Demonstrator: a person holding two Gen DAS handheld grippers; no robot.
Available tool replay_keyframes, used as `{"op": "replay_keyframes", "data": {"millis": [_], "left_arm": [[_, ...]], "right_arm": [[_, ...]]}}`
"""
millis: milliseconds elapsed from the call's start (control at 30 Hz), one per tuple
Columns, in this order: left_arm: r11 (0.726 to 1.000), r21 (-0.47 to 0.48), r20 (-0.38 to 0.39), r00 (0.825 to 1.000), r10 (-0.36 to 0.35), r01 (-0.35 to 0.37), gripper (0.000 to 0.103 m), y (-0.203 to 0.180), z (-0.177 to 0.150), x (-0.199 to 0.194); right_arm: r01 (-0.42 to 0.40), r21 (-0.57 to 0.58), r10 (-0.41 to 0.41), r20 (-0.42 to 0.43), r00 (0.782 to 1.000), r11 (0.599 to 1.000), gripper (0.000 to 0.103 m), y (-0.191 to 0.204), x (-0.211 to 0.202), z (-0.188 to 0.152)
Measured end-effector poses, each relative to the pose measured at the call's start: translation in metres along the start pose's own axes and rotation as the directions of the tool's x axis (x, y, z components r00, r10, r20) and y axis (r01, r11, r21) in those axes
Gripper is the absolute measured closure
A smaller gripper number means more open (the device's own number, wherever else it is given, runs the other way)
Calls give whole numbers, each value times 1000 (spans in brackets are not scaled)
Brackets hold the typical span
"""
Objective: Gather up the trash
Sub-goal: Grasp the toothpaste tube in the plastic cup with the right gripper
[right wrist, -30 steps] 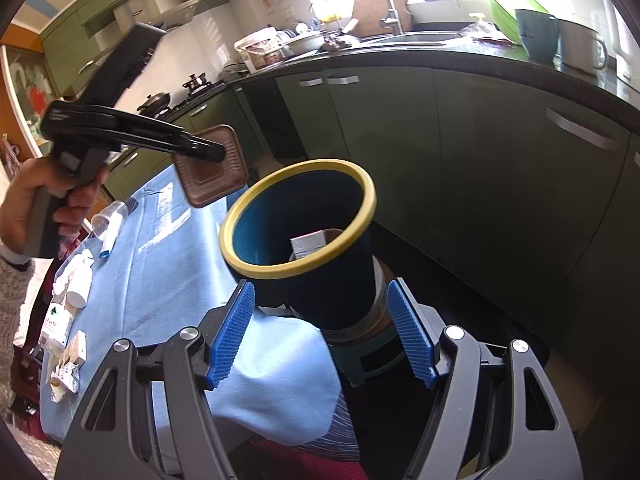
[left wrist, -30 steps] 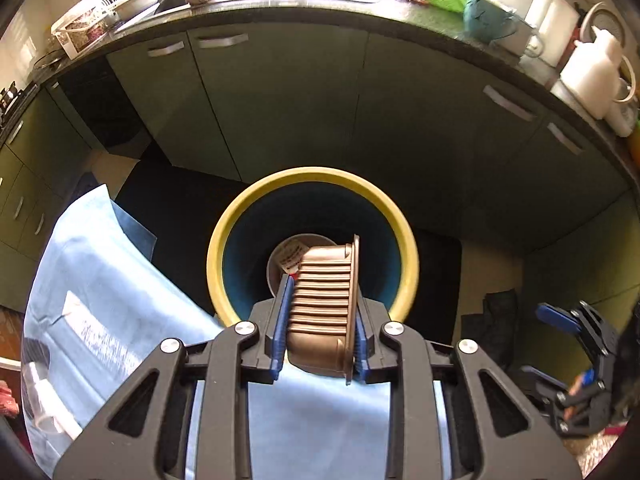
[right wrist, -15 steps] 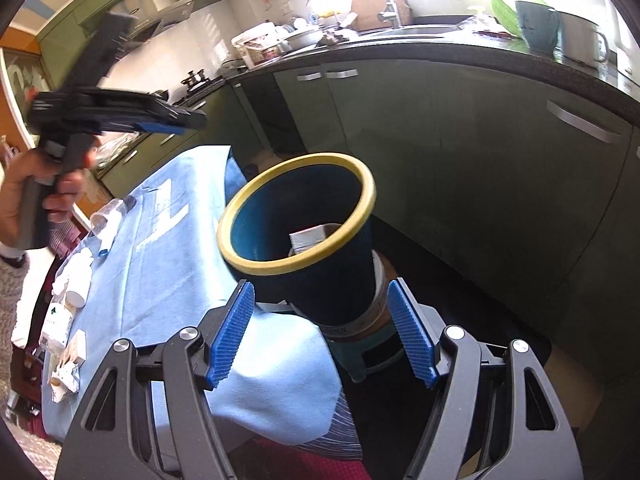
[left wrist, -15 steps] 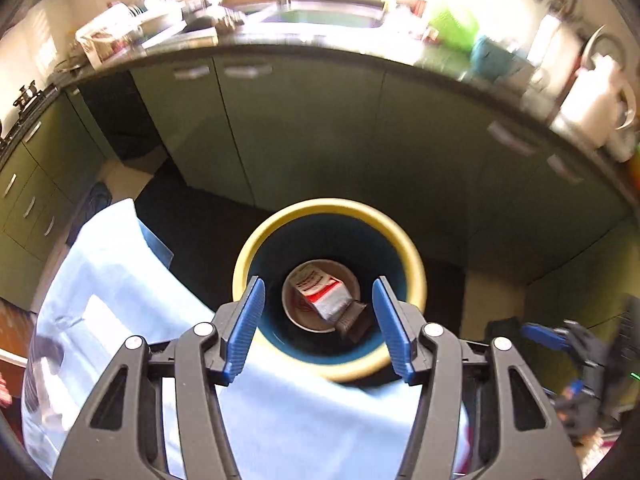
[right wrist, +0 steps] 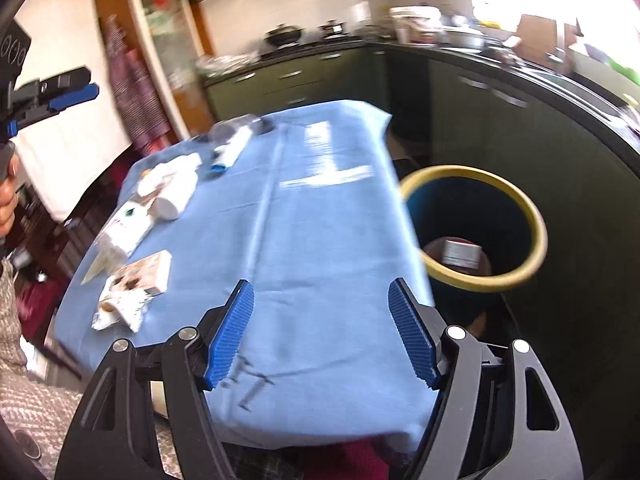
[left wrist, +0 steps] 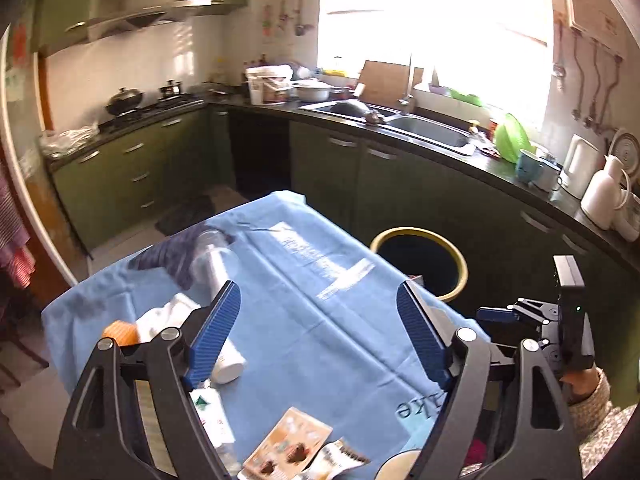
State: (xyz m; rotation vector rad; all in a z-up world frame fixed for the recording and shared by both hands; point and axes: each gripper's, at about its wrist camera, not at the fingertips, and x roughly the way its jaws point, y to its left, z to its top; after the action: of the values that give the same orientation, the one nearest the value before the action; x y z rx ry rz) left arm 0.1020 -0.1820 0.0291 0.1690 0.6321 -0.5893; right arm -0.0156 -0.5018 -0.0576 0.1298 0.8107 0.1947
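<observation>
The dark blue bin with a yellow rim [left wrist: 420,264] [right wrist: 476,232] stands on the floor just past the table's right edge; a small carton lies inside it [right wrist: 462,254]. My left gripper [left wrist: 320,320] is open and empty above the blue tablecloth [left wrist: 304,320]. My right gripper [right wrist: 320,328] is open and empty over the cloth's near right part [right wrist: 312,240]. Trash lies on the cloth's left side: a white bottle [left wrist: 228,364] [right wrist: 176,196], a printed packet [left wrist: 288,448] [right wrist: 140,276], a torn wrapper [right wrist: 118,310], a clear cup with a white tube [left wrist: 212,260] [right wrist: 234,146].
Green kitchen cabinets and a dark counter with sink [left wrist: 424,128] run behind the table and bin. A kettle and jug [left wrist: 600,196] stand at the counter's right. The right gripper also shows in the left wrist view [left wrist: 540,320]. The left gripper shows in the right wrist view's top left [right wrist: 52,96].
My left gripper let a brown ribbed container fall into the bin, opened, then swung up and back over the table. My right gripper turned left from the bin toward the cloth.
</observation>
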Motion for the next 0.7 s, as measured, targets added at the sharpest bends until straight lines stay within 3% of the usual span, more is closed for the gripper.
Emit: {"op": "replay_keyframes", "data": {"millis": [133,300,500,700], "left_arm": [[988,-114,24,994,110,-106,25,46,-42,-32],[954,-238,41,979,199,-184,20,86,-81,-62],[941,-260,14,973,230,-219,19,101,-109,-71],[935,-295,9,978,210,-199,19,118,-124,-71]], "right_arm": [[-23,-64,22,-19,1000,998,33,45,23,30],[-52,-102,53,2,999,993,37,87,70,103],[-13,-162,11,-12,1000,987,48,137,158,181],[59,-166,-77,-103,992,984,64,155,244,199]]}}
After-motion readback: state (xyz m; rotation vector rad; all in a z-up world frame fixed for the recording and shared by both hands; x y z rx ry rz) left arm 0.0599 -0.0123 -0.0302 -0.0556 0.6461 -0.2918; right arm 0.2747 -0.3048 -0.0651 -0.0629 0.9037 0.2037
